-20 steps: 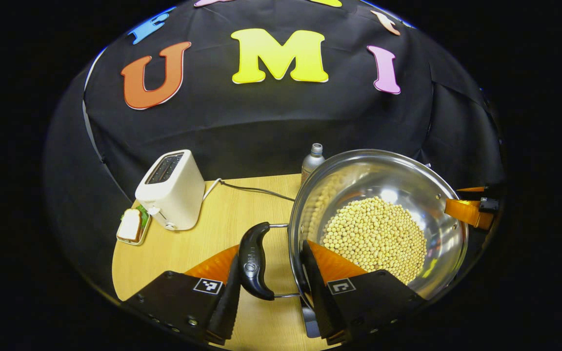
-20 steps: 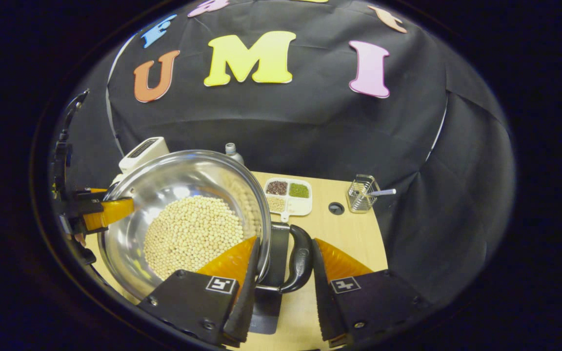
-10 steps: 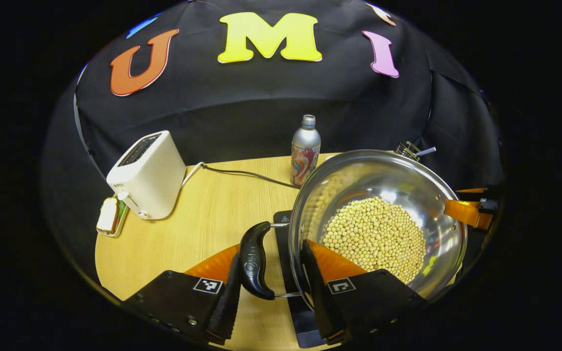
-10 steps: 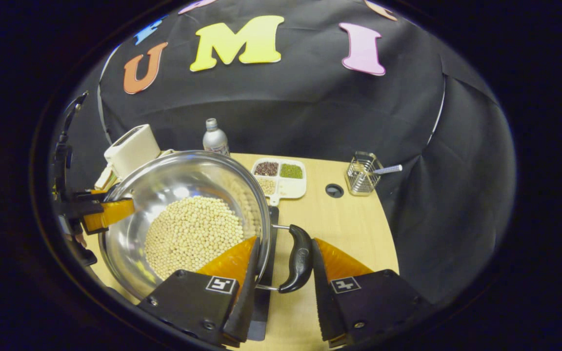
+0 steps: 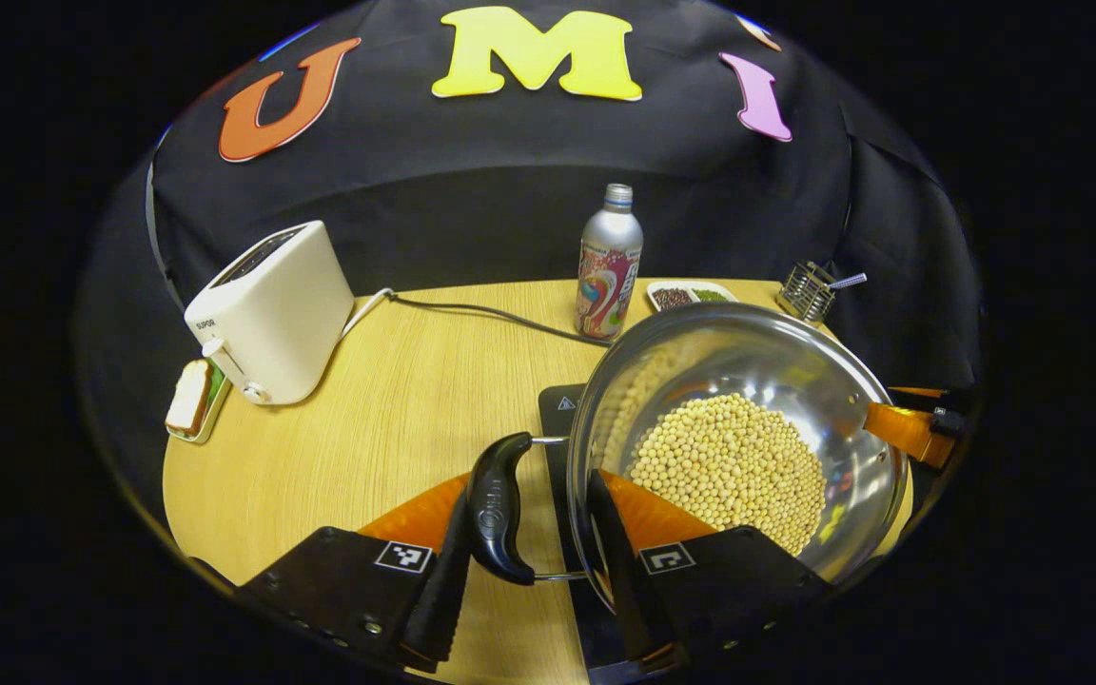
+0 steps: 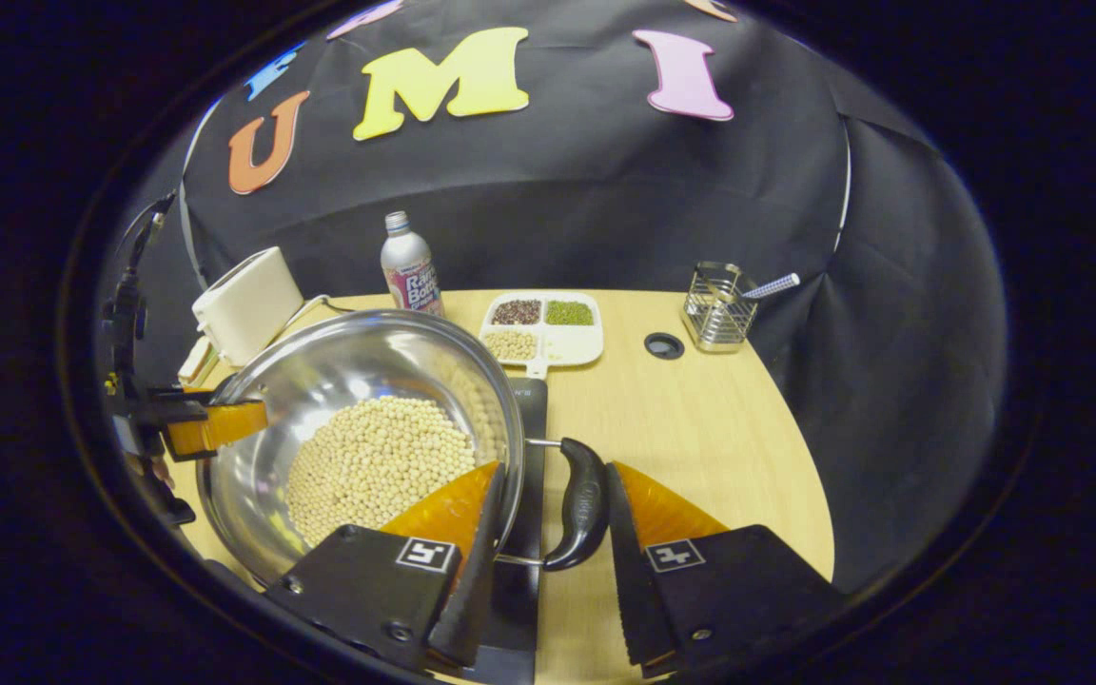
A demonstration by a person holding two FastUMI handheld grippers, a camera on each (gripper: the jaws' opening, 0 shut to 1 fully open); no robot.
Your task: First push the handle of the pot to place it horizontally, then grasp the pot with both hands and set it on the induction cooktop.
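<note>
Pot (image 5: pixel 748 428), steel, holding pale beans, hangs between the two claws, rim tipped slightly toward the cameras. Cannot tell whether its base touches anything yet.

Induction cooktop (image 5: pixel 556 419): black slab, lies directly under the pot, showing at 9 o'clock of the bowl in the left gripper view and at 3 o'clock of the bowl (image 6: pixel 358 409) in the right gripper view, where the slab (image 6: pixel 531 419) runs toward 6 o'clock. Judgement: remaining travel is mostly straight down, little sideways.

Left handle (image 5: pixel 496 509): black loop, long axis near 12–6, sits between the fingers of the left claw (image 5: pixel 519 557). One finger outside the loop, the other against the pot wall; fingers narrowed around handle and rim, looks like a firm pinch.

Right handle (image 6: pixel 581 504): same lie, 12–6, in the right claw (image 6: pixel 538 561), fingers likewise closed over loop and rim. Each claw also appears far across the bowl in the other's view, at 3 and at 9.

Both hands equally near; the descent must stay level or beans slide.

Outward on the worktop (image 5: pixel 396 400): toaster (image 5: pixel 272 314) at 10, bottle (image 5: pixel 608 266) at 12, divided dish (image 6: pixel 540 328) and wire holder (image 6: pixel 719 309) beyond.
</note>
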